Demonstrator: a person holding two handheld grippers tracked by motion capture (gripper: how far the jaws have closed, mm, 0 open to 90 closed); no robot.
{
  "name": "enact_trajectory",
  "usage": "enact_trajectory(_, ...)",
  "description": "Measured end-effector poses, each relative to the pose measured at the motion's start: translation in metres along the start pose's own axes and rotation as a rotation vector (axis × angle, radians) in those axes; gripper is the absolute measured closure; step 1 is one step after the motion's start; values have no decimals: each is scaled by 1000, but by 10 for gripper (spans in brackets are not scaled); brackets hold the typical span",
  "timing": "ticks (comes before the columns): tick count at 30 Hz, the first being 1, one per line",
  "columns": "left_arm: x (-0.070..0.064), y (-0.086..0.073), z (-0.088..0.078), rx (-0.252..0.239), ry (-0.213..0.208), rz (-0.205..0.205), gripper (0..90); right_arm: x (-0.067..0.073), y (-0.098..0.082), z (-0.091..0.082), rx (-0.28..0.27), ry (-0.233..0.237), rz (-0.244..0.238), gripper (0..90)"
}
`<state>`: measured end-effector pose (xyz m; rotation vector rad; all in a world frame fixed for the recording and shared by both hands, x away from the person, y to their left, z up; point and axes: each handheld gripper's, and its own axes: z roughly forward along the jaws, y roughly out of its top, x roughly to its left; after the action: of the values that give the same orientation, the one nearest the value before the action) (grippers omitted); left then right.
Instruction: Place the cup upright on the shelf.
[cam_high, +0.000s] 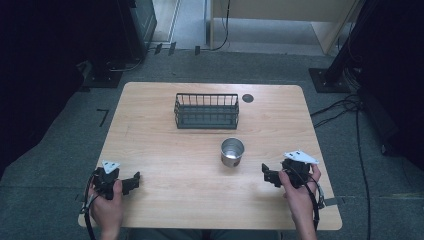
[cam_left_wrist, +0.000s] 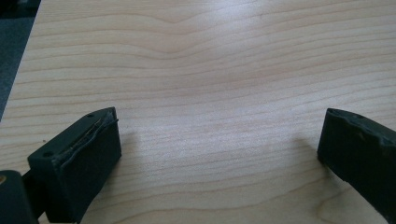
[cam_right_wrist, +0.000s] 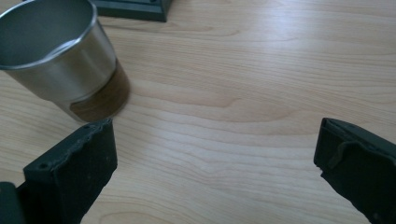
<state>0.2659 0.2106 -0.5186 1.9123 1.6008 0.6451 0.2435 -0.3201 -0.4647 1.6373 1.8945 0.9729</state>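
Note:
A shiny steel cup (cam_high: 232, 152) stands upright near the middle of the wooden table (cam_high: 165, 150). Behind it sits a dark wire basket (cam_high: 206, 111). My left gripper (cam_high: 131, 182) rests low at the table's front left, held in a hand, jaws wide apart with bare wood between them (cam_left_wrist: 219, 154). My right gripper (cam_high: 266, 173) is at the front right, a short way to the right of the cup and in front of it, and open. In the right gripper view the cup (cam_right_wrist: 60, 56) stands at the upper left, beyond the left jaw, outside the gap (cam_right_wrist: 215, 163).
A small dark round grommet (cam_high: 248, 98) sits in the table near the basket's right end. Cables (cam_high: 345, 107) run over the grey floor right of the table. Dark equipment stands at the far left.

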Motion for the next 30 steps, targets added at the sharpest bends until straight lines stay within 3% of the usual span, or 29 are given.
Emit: enact_trajectory(30,0,0,0,0,0,0,0,62,18,22,24,144,-102,0)
